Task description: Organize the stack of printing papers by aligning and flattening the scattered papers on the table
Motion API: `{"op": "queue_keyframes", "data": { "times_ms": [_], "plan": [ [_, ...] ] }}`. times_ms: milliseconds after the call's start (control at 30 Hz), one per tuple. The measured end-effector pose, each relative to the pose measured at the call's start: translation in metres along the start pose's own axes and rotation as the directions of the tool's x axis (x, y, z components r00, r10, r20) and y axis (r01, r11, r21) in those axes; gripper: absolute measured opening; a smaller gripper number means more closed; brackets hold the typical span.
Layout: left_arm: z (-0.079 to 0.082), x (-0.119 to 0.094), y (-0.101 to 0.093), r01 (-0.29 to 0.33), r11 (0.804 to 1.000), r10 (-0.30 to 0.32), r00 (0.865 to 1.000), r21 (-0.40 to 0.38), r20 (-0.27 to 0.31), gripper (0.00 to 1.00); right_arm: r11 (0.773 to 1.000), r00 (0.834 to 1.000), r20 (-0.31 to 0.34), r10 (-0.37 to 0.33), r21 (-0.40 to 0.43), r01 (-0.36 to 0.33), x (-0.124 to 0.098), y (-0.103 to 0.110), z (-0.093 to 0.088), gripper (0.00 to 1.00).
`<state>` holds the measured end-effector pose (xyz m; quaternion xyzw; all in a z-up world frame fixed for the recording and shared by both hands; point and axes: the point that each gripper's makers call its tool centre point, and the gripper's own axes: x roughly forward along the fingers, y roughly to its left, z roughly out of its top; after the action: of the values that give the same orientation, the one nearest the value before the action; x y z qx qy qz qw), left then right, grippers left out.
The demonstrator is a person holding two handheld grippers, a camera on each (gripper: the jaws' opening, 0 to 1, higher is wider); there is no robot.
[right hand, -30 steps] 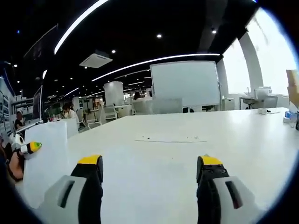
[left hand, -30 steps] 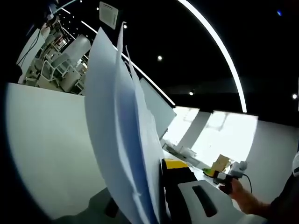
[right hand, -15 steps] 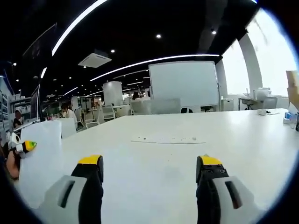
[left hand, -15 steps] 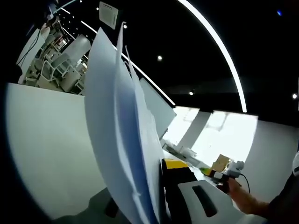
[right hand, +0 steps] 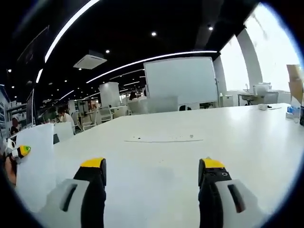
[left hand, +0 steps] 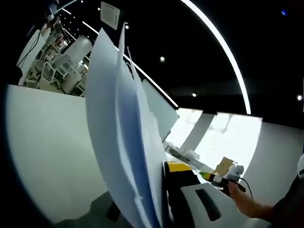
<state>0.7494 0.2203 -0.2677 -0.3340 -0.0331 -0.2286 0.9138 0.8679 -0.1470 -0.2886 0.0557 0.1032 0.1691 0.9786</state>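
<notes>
- Currently, left gripper view: left gripper (left hand: 164, 199) clamped on sheaf of papers (left hand: 121, 142), held on edge, lifted clear of table (left hand: 42, 156). Sheet edges fanned, not flush. Right gripper (left hand: 221, 179) near, at right.
- Right gripper view: right gripper (right hand: 151, 166) jaws wide apart, holding nothing, low over table (right hand: 237, 137). Single sheet (right hand: 164, 138) flat on table ahead, well apart. Sheaf (right hand: 40, 166) at left.
- Step in hand, judged: gathering and squaring. Next move: tap sheaf edge on table, fetch loose sheet.

Ceiling (right hand: 142, 19): black, with curved light strips.
Whiteboard (right hand: 180, 80): beyond the white surface (right hand: 190, 156).
Window (right hand: 275, 61): bright.
</notes>
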Motion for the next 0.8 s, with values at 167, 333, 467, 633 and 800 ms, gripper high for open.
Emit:
{"op": "queue_keyframes", "data": {
  "times_ms": [167,333,467,633,800],
  "plan": [
    [0.000,0.000,0.000,0.000,1.000,0.000,1.000,0.001,0.000,0.08,1.000,1.000,-0.020,-0.003,-0.008,0.003,0.004,0.000,-0.009,0.74],
    [0.000,0.001,-0.001,0.000,1.000,0.000,1.000,0.000,0.000,0.08,0.999,1.000,0.005,0.011,-0.050,-0.011,0.007,0.003,-0.008,0.72],
    [0.000,0.000,-0.001,0.000,1.000,0.000,1.000,-0.003,0.001,0.08,0.995,1.000,-0.006,-0.009,-0.094,0.009,0.010,0.001,-0.009,0.72],
    [-0.001,0.000,-0.002,0.000,1.000,0.000,1.000,-0.003,0.002,0.08,0.995,1.000,-0.008,-0.018,-0.101,0.017,0.013,-0.002,-0.014,0.71],
    [0.000,0.000,-0.001,0.000,1.000,0.000,1.000,-0.005,0.003,0.08,0.992,0.999,-0.005,-0.033,-0.125,0.032,0.016,-0.005,-0.016,0.71]
  ]
}}
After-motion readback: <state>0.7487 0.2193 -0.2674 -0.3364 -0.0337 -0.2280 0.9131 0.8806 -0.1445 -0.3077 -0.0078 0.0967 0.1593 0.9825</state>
